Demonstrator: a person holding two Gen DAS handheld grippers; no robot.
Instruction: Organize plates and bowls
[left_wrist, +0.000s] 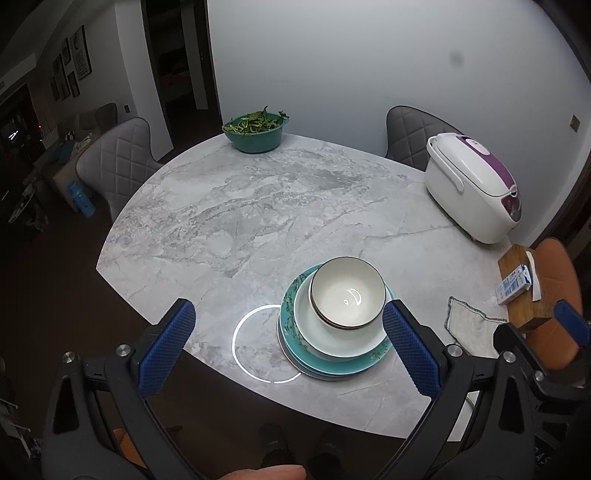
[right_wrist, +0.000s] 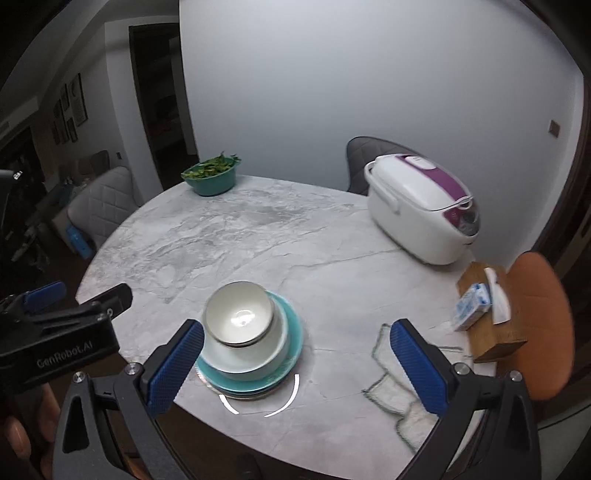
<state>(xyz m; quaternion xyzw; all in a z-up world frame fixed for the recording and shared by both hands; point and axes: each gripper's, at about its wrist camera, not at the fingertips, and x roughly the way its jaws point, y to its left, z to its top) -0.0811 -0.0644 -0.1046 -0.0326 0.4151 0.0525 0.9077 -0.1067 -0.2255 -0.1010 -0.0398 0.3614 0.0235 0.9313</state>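
A stack stands near the front edge of the marble table (left_wrist: 221, 206): teal plates (left_wrist: 295, 354) at the bottom, a white dish (left_wrist: 306, 332) on them, and white dark-rimmed bowls (left_wrist: 347, 291) on top. The stack also shows in the right wrist view (right_wrist: 288, 332), with the bowls (right_wrist: 240, 314) on top. My left gripper (left_wrist: 288, 343) is open and empty, held above the table's front edge, its fingers either side of the stack. My right gripper (right_wrist: 295, 365) is open and empty, just right of the stack.
A teal bowl of greens (left_wrist: 255, 133) stands at the far edge. A white and purple rice cooker (left_wrist: 472, 184) stands at the right. A wooden box (left_wrist: 524, 291) with a small carton and a cloth (left_wrist: 469, 325) lie at the right front. Chairs surround the table.
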